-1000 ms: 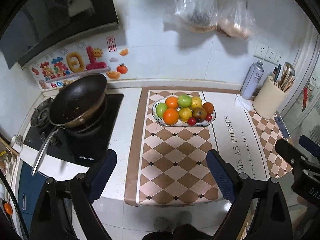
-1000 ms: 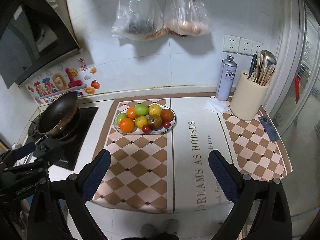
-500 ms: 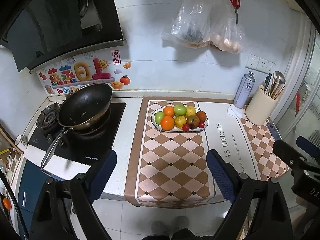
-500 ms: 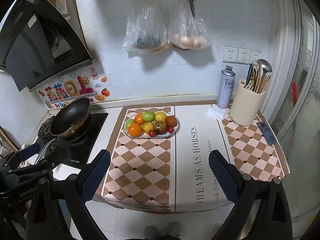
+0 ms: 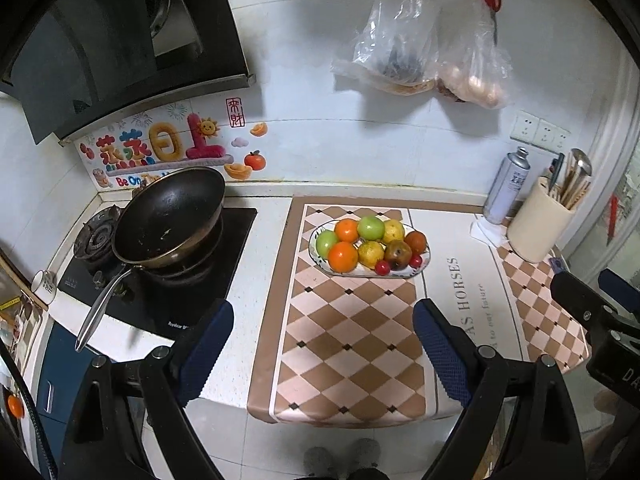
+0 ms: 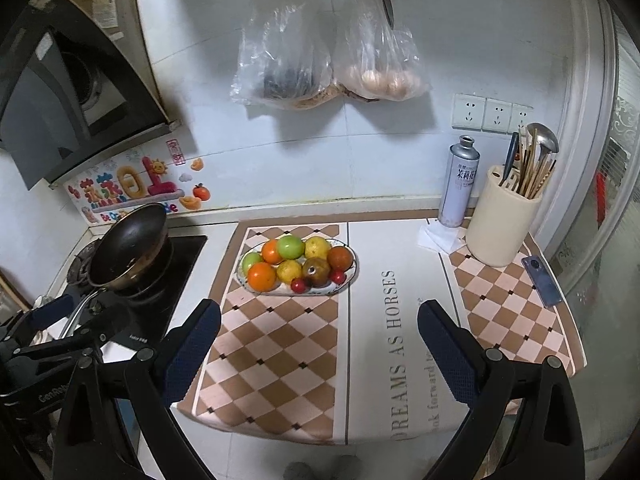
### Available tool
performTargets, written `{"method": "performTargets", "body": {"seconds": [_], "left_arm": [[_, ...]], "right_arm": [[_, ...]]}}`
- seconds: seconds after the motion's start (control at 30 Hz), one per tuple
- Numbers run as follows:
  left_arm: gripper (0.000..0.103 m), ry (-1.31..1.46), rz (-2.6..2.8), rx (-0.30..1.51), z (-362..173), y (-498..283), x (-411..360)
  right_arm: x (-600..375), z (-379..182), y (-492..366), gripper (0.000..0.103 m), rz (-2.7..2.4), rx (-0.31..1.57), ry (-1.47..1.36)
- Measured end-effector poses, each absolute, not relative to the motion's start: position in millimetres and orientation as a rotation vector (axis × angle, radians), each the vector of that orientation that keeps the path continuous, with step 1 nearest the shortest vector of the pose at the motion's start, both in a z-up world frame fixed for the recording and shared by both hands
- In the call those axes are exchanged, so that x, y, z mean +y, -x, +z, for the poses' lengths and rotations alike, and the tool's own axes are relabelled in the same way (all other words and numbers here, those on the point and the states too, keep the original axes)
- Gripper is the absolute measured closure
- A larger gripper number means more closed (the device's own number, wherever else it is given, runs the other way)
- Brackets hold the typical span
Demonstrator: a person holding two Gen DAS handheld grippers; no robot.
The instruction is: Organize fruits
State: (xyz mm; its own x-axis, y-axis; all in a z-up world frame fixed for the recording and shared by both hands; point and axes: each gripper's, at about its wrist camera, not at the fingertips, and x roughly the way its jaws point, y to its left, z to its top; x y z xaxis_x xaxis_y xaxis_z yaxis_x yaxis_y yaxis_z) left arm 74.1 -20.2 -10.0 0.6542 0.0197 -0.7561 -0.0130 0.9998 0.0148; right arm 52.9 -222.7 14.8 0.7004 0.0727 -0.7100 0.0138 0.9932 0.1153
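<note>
The left hand-held gripper (image 5: 323,322) was held wide open above the near edge of the worktop (image 5: 266,256), with nothing between its blue pads and nothing touched. The right hand-held gripper (image 6: 319,322) was likewise spread wide and empty, well short of the fruits. The fruits (image 6: 298,262) were piled on an oval plate (image 6: 352,272) toward the back of the chequered mat (image 6: 280,344), near the stove. Oranges, green and yellow fruits, a brownish one and small red ones could be made out. The contents of the two plastic bags (image 6: 328,56) hung on the wall were only dimly seen. Each gripper's base was cut off by the lower frame edge.
</note>
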Motion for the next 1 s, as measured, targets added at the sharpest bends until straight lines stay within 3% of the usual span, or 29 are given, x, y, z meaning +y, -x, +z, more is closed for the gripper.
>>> {"method": "performTargets", "body": {"seconds": [0.73, 0.8, 1.0], "left_arm": [[0.011, -0.038, 0.071, 0.950, -59.2, -156.1, -32.1], [0.002, -0.032, 0.068, 0.954, -62.6, -158.0, -32.1], [0.001, -0.024, 0.069, 0.968, -69.9, -160.7, -32.3]], "right_arm": [[-233.6, -55.9, -138.0, 0.002, -0.013, 0.938, -0.104], [-233.8, -58.9, -141.4, 0.002, -0.012, 0.944, -0.103], [-232.0, -61.4, -147.1, 0.002, -0.009, 0.948, -0.089]]}}
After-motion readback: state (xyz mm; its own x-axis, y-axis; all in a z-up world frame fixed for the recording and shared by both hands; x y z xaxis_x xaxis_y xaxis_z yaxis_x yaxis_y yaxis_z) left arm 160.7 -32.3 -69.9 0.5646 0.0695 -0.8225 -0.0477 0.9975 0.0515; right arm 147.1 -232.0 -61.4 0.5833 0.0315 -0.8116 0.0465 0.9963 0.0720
